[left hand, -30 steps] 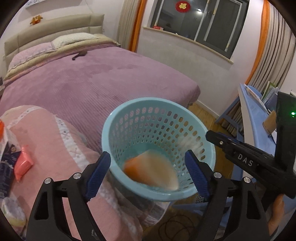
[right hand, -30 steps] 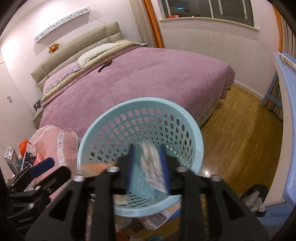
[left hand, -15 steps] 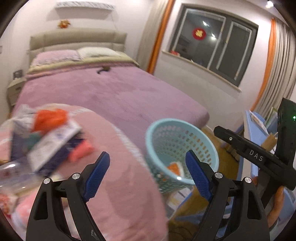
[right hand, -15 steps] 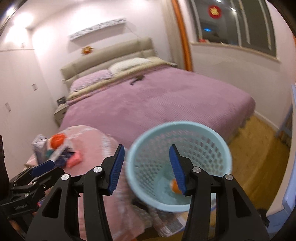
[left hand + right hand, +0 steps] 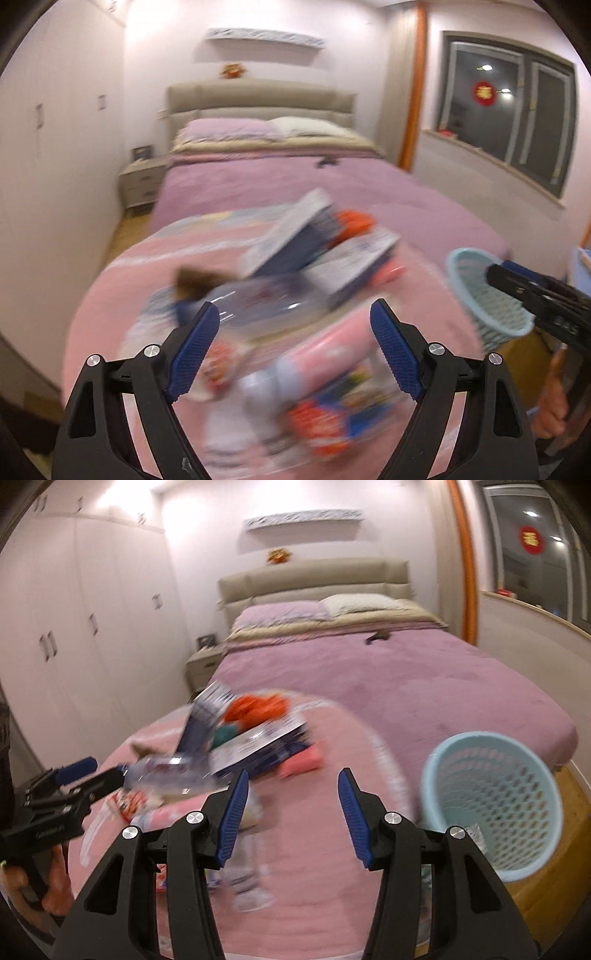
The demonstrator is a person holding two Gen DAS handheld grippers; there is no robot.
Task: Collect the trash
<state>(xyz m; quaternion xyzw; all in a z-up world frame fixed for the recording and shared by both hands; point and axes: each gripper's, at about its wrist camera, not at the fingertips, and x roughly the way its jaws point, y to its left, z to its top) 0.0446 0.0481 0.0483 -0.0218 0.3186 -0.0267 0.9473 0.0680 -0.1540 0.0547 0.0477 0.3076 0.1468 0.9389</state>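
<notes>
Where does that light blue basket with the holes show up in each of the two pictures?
Left wrist view: the basket sits at the right edge, partly behind the other hand-held gripper.
Right wrist view: the basket stands lower right, in full view.
Shared landmark: the beige headboard.

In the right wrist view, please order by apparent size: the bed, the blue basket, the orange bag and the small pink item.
1. bed
2. blue basket, though its nearness to the camera enlarges it
3. orange bag
4. small pink item, which looks close to the bag; motion blur makes this pair unsure
</notes>
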